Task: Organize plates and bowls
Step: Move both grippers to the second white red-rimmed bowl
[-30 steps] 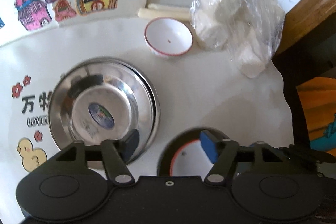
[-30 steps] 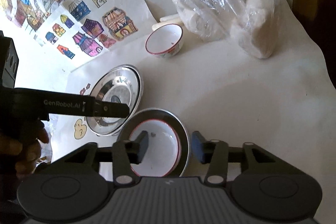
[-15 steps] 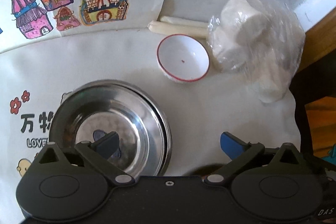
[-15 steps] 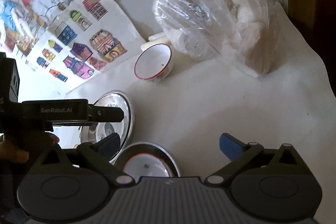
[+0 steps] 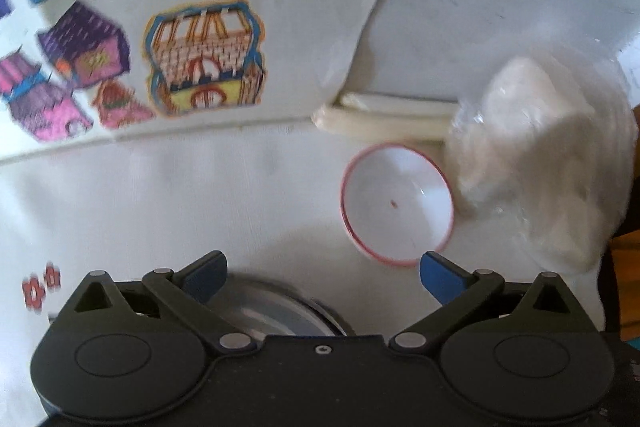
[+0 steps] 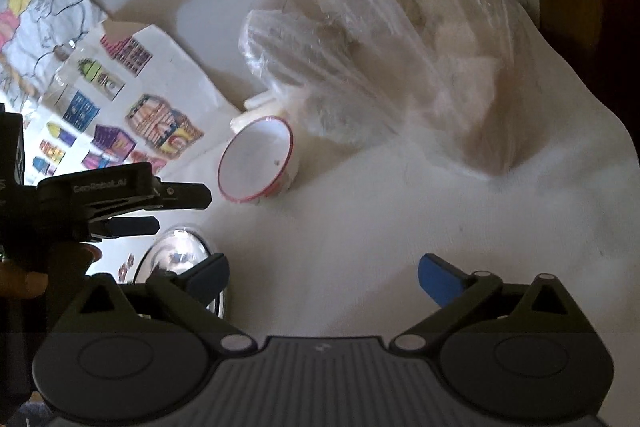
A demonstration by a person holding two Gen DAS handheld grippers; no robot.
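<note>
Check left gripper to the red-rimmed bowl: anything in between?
Nothing visible. Bare white cloth lies between the left gripper and the red-rimmed bowl; the jaws stand open and empty. The plastic bag crowds the bowl's far right side, and white sticks lie just behind it.

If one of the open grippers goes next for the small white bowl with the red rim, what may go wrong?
1. The bowl sits against the plastic bag and close to the pale sticks. A finger of the left gripper may catch the bag film or push the sticks.
2. The bowl looks tilted in the right wrist view, so a grip on its rim may slip.
3. Both open grippers are close together; the right gripper may bump the left.
</note>
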